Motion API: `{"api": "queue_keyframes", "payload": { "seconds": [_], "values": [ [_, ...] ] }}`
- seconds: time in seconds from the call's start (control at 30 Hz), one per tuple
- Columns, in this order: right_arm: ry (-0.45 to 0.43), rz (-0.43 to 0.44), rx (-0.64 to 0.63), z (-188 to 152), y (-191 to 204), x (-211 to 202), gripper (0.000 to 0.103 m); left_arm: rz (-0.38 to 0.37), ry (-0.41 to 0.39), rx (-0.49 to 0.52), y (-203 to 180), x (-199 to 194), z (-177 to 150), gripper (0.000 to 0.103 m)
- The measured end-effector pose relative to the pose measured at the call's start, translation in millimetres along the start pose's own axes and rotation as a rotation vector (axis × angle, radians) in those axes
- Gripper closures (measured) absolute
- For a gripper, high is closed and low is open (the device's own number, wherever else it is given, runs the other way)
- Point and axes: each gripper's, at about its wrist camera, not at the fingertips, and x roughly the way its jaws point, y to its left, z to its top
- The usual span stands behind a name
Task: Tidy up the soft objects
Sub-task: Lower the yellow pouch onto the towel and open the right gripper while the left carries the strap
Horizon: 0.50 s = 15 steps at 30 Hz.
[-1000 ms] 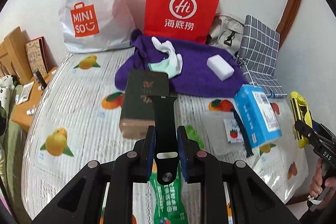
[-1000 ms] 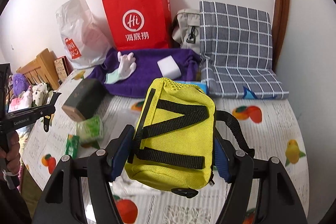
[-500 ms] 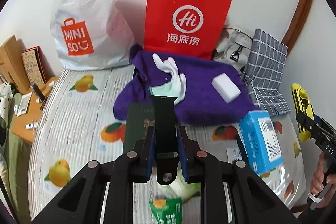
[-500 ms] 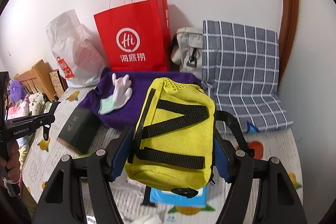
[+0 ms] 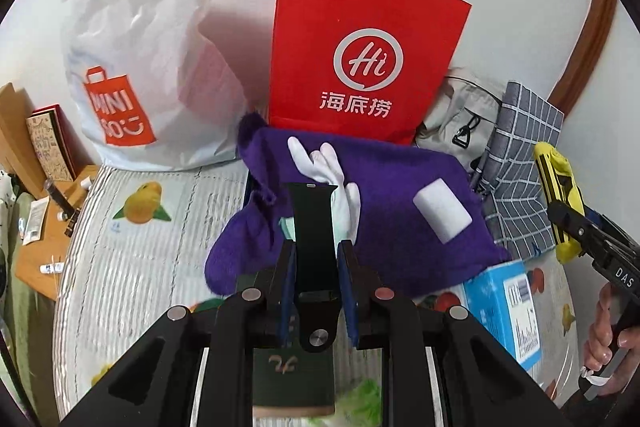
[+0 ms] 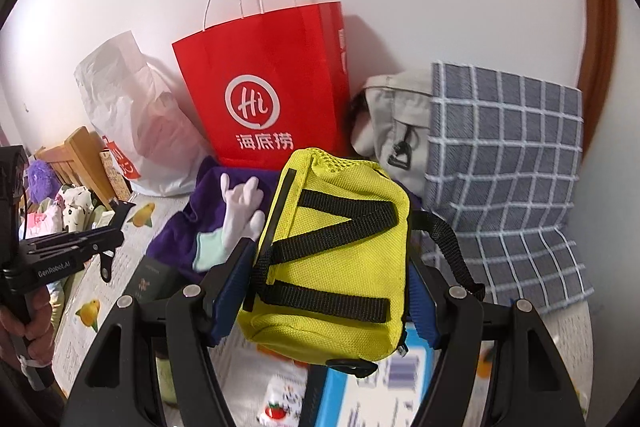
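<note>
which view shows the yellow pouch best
The right wrist view: the yellow pouch fills its centre, mesh top and black straps plain, clamped between the right tongs. The left wrist view catches only a thin yellow sliver at its right edge.

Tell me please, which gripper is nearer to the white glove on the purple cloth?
Left. The left gripper hangs just before the white glove; the right gripper, holding the yellow pouch, sits off to the glove's right.
</note>
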Motion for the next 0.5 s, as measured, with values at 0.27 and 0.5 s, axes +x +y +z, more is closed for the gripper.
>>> {"api": "queue_keyframes", "payload": {
  "seconds": [0.27, 0.5],
  "values": [
    [-0.005, 0.073, 0.016, 27, 2, 32, 0.033, 0.002, 0.005, 0.001, -2, 25, 27, 0.083],
    [0.071, 0.094, 0.006, 16, -5, 84, 0.033, -0.009, 0.035, -0.005, -2, 58, 43, 0.083]
  ]
}}
